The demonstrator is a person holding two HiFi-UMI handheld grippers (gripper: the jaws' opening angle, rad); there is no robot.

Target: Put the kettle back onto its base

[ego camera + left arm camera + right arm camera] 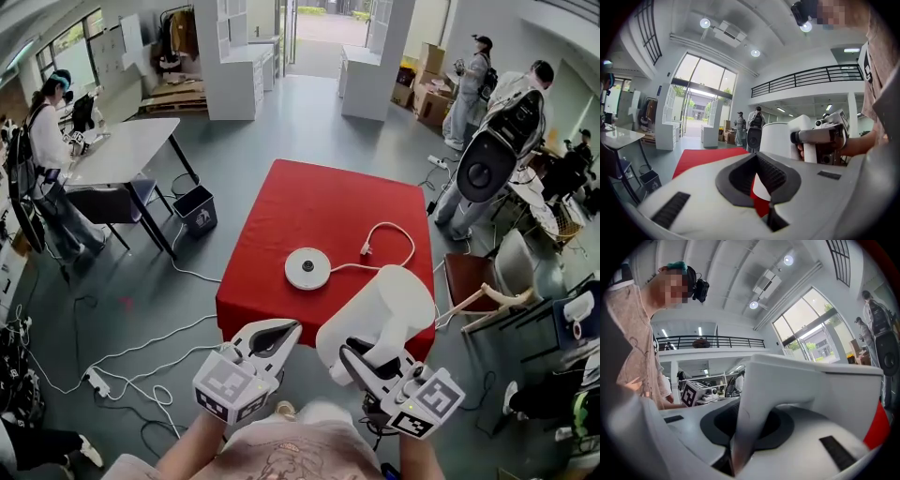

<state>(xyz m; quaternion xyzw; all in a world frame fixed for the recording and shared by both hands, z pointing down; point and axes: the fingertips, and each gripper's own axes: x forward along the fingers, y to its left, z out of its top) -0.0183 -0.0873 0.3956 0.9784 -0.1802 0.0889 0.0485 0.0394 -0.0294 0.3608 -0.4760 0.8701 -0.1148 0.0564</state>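
Note:
The round white kettle base (307, 268) lies on the red table (309, 202), near its front edge. My right gripper (354, 355) is shut on the handle of the white kettle (382, 309) and holds it in the air over the table's front right corner, to the right of the base. In the right gripper view the handle (745, 427) runs down between the black pads. My left gripper (272, 336) hovers just in front of the table, level with the kettle (777, 138), its jaws shut and holding nothing (757, 176).
The base's white cord (398, 239) loops to a loose plug (366, 249) on the table. A chair (473, 281) and a black speaker (492, 159) stand to the right, with people behind. A grey table (122, 150), a bin (195, 208) and floor cables (141, 375) are on the left.

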